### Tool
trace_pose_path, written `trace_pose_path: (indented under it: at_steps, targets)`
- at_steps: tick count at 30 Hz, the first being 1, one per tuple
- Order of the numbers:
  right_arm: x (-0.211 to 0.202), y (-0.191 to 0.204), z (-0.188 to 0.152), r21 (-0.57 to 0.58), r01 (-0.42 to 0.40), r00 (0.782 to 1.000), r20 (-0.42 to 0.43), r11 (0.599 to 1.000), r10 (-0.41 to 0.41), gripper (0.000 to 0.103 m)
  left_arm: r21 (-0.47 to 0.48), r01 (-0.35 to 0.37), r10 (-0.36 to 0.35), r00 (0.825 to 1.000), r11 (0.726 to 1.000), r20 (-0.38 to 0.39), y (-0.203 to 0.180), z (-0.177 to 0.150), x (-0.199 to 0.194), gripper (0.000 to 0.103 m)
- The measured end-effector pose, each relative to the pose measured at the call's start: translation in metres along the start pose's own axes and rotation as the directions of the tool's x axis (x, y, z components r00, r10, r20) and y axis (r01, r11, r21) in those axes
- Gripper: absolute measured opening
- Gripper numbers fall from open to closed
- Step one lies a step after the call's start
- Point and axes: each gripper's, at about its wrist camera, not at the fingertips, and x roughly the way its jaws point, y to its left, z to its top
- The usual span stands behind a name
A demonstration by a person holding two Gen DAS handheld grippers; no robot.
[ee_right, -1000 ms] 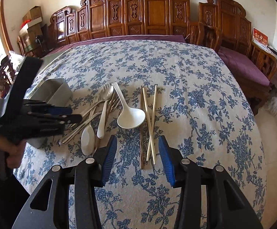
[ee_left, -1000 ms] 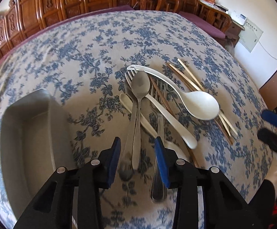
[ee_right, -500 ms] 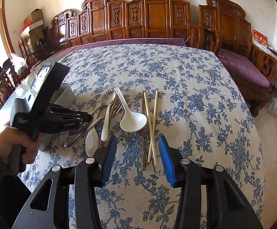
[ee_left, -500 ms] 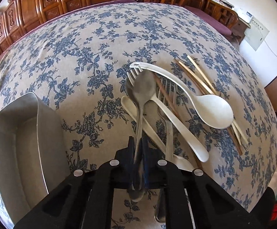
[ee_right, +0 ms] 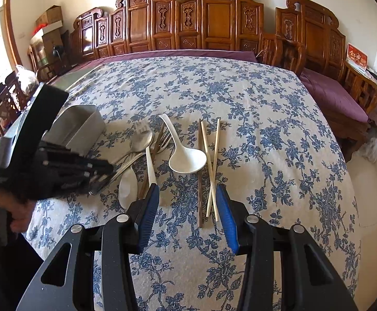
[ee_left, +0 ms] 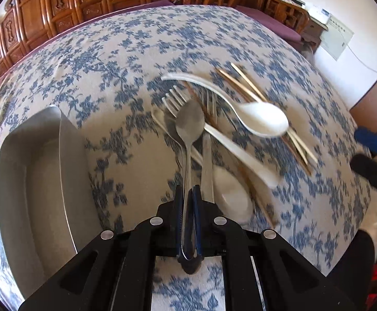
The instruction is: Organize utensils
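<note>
Metal spoon point(ee_left: 190, 124) handle is clamped in the closed left gripper point(ee_left: 188, 202), bowl over the utensil pile point(ee_right: 146, 155) mid-surface beside the steel tray point(ee_left: 32, 171), while the right gripper point(ee_right: 187, 202) is held half open, empty, above the chopsticks point(ee_right: 209, 165).

You're in a home dining or living room. Carved wooden bench-sofa point(ee_right: 214, 23) with purple cushions point(ee_right: 333, 96) fills the top of the right wrist frame. Table wears a blue floral cloth point(ee_right: 240, 119). Cardboard boxes point(ee_right: 49, 18) stacked upper left, a red card point(ee_right: 357, 57) on a side cabinet at right.
</note>
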Motion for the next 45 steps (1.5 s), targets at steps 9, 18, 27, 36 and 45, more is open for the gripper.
trace_pose_path:
  at_steps: [9,18,27,36,45]
  targets:
    - [0.001,0.004,-0.002,-0.008,-0.004,1.000,-0.005,1.000,0.004,0.048,0.010,-0.051,0.051,0.999,0.999,-0.019,0.005,0.001,0.008,0.007]
    - [0.002,-0.002,-0.002,0.006,-0.008,1.000,-0.008,1.000,0.008,0.048,-0.005,-0.076,0.076,0.997,0.997,-0.018,0.016,0.019,0.015,0.007]
    - [0.004,-0.002,-0.003,0.011,-0.015,1.000,-0.014,1.000,0.015,0.048,-0.025,-0.107,0.107,0.994,0.994,-0.004,0.033,0.027,0.008,0.021]
    - [0.004,-0.001,-0.003,0.010,-0.017,1.000,-0.012,1.000,0.017,0.048,0.054,-0.158,0.162,0.983,0.986,-0.090,0.025,0.029,0.023,0.021]
    - [-0.001,-0.003,0.001,0.017,-0.020,1.000,-0.002,1.000,0.020,0.048,0.082,-0.103,0.119,0.966,0.991,-0.232,0.031,0.038,0.029,0.018]
